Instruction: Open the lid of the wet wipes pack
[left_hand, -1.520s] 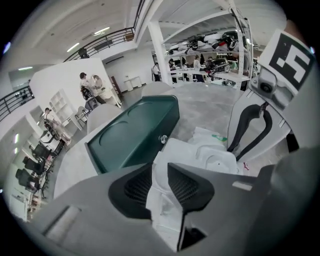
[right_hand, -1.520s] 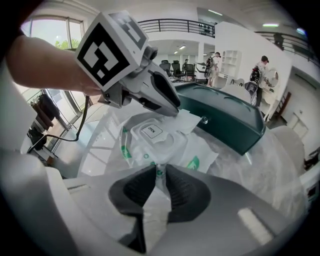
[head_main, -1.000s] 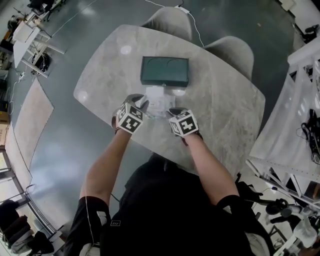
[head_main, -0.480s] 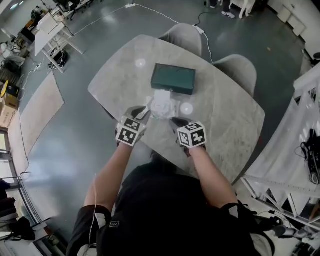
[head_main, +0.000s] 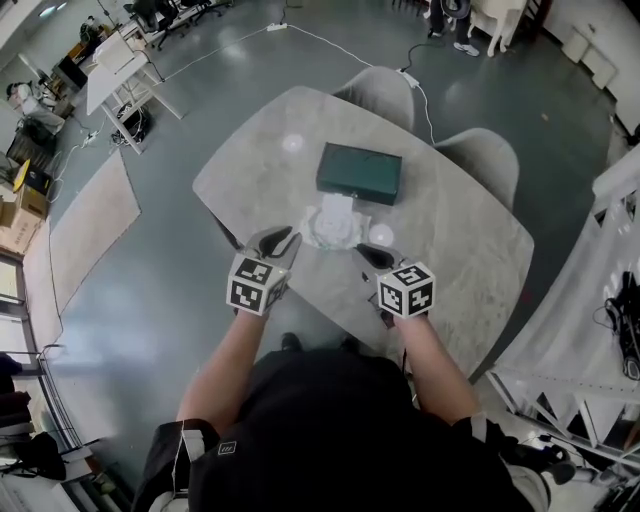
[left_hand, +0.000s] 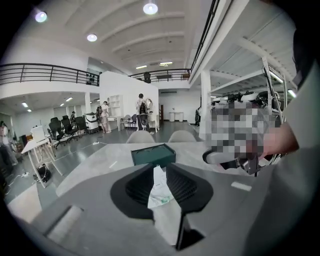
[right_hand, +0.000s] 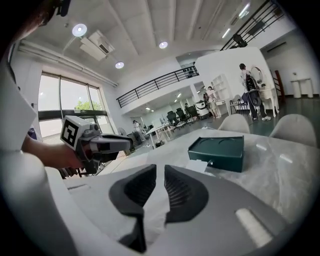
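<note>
**Both tongs lift clear of the wipes pack**

We look down on a grey marble table (head_main: 450, 235) with two padded chairs (head_main: 385, 88) pushed in at its far edge and a dark green box (head_main: 360, 172) lying flat near the middle.

A second ago the two tools sat tight against either side of the pack. Now both are drawn back toward the person and raised off the tabletop.

The left gripper (head_main: 280, 243) has its jaws a narrow way apart. They have just been closing, yet they press on nothing, and we see only the distant pack through the slit between them. The right gripper (head_main: 372, 256) shows a similar thin gap, with only bare tabletop behind it.

The wet wipes pack (head_main: 335, 222) lies alone on the table, just in front of the green box and a little ahead of both sets of fingertips, touched by neither.

The lid is too small and pale for us to tell whether it stands open or shut. With contact broken on both sides, we judge this either a finished pull or a reset before another try. If the flap is shut, a fresh approach to the pack comes next.
</note>
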